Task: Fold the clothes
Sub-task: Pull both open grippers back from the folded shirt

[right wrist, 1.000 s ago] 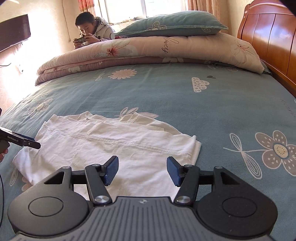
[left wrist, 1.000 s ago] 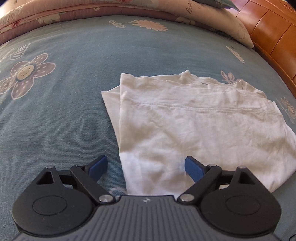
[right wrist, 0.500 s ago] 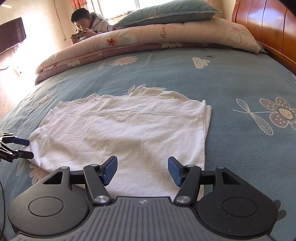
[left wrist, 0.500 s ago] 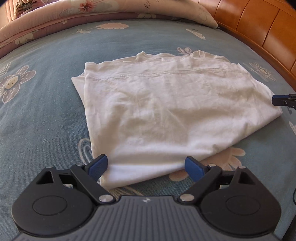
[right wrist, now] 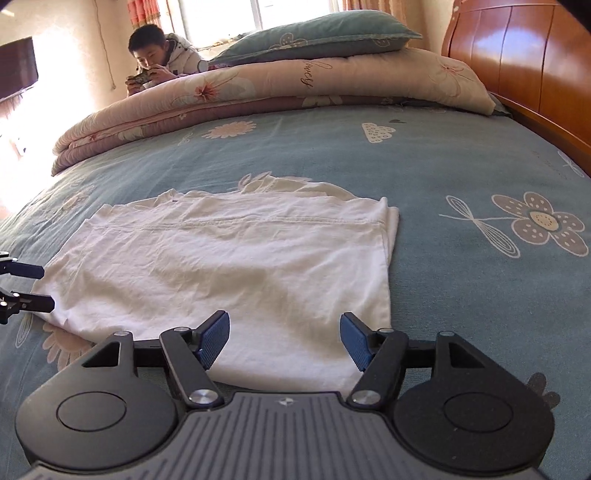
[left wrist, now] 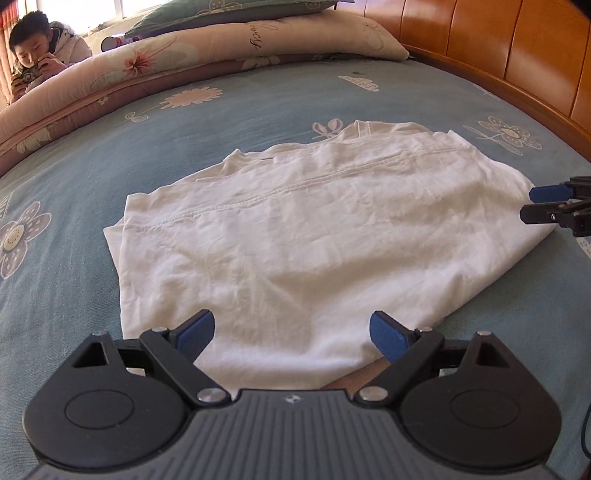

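Left wrist view first: the left gripper (left wrist: 291,330) has its jaws spread wide, nothing pinched between them. The white shirt (left wrist: 314,236) is folded into a rough rectangle and lies flat on the blue flowered bedsheet (left wrist: 74,295), right in front of the gripper. Its near edge runs just past the blue fingertips (left wrist: 194,330), so the cloth sits in the gap between them, but the pads aren't pressing on it. Over at the far right edge of the shirt you can see the right gripper (left wrist: 532,205) poking in, its tips right at the shirt's corner. Further back there's a rolled-up pink quilt (left wrist: 147,70), a blue-green pillow (left wrist: 221,14) on top of it, a wooden headboard (left wrist: 498,40), and a person (left wrist: 33,55) leaning on the far side of the bed holding something small.

Right wrist view: the right gripper (right wrist: 284,338) has its jaws opening, with the shirt's (right wrist: 229,266) near edge lying between and just beyond the fingertips (right wrist: 214,338), not clamped. The shirt stretches away up and to the left; its right side edge lines up roughly with the right finger. The left gripper (right wrist: 35,288) shows at the far left, jaws apart, at the shirt's left corner. Same bedsheet (right wrist: 461,166), quilt (right wrist: 295,85), pillow (right wrist: 317,33), headboard (right wrist: 517,48) and person (right wrist: 155,55) behind.
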The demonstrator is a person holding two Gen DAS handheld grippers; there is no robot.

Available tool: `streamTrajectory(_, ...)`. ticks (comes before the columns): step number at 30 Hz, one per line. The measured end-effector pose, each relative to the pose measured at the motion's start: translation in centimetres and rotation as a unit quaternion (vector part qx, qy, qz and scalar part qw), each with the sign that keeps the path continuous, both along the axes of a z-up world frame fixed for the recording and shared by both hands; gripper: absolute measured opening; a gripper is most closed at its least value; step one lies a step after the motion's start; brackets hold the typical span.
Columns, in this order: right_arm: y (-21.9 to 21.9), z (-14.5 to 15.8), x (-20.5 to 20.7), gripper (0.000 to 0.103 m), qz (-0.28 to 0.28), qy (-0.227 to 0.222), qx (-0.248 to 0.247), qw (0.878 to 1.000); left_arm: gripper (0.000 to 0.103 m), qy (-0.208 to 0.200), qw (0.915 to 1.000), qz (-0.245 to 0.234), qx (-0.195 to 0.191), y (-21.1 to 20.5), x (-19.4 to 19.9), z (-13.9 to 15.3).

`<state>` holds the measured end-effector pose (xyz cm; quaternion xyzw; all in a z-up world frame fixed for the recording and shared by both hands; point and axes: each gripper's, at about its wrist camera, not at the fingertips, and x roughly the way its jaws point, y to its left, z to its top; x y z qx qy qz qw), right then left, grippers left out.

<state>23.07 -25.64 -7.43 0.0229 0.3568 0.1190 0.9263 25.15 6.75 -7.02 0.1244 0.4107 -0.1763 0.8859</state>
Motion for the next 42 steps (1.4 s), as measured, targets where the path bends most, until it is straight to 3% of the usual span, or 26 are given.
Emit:
streamTrajectory(2,1.3,-0.8,0.3,0.071,0.005,-0.003,-0.030,1.000,0.091,0.010,0.9996,0.014,0.022,-0.1,0.0,-1.3)
streamTrajectory(4,1.5,-1.8,0.4,0.071,0.003,0.012,-0.040,0.999,0.091,0.014,0.9995,0.027,0.003,1.2,-0.6,-1.7)
streamTrajectory(8,-0.7,-2.8,-1.1,0.074,-0.007,0.012,-0.007,1.000,0.094,0.030,0.9980,0.052,-0.020,4.1,-1.6,-1.8)
streamTrajectory(12,-2.1,-2.4,-2.0,0.074,-0.024,0.025,0.010,0.999,0.094,0.033,0.9977,0.058,-0.009,4.5,-2.5,-0.7)
streamTrajectory(16,-1.6,-0.7,-2.9,0.079,-0.036,0.025,0.013,0.999,0.094,0.026,0.9971,0.058,-0.042,3.4,-2.4,1.7)
streamTrajectory(21,0.5,0.8,-2.7,0.085,-0.023,0.007,0.034,0.999,0.094,0.036,0.9926,0.113,-0.028,1.0,-0.9,1.5)
streamTrajectory(27,1.4,-1.5,-2.2,0.085,-0.043,0.045,0.023,0.998,0.094,0.071,0.9835,0.163,-0.032,2.6,-0.7,-1.3)
streamTrajectory(31,0.0,-2.4,-3.4,0.086,-0.058,0.049,0.038,0.996,0.094,0.061,0.9852,0.150,-0.056,4.0,-0.3,0.8)
streamTrajectory(36,-0.7,-2.6,-4.7,0.091,-0.090,0.042,0.063,0.993,0.095,0.017,0.9862,0.135,-0.094,4.6,4.7,3.9)
streamTrajectory(42,-0.4,-2.6,-4.6,0.093,-0.082,0.041,0.065,0.994,0.094,0.046,0.9829,0.136,-0.115,5.4,10.6,1.2)
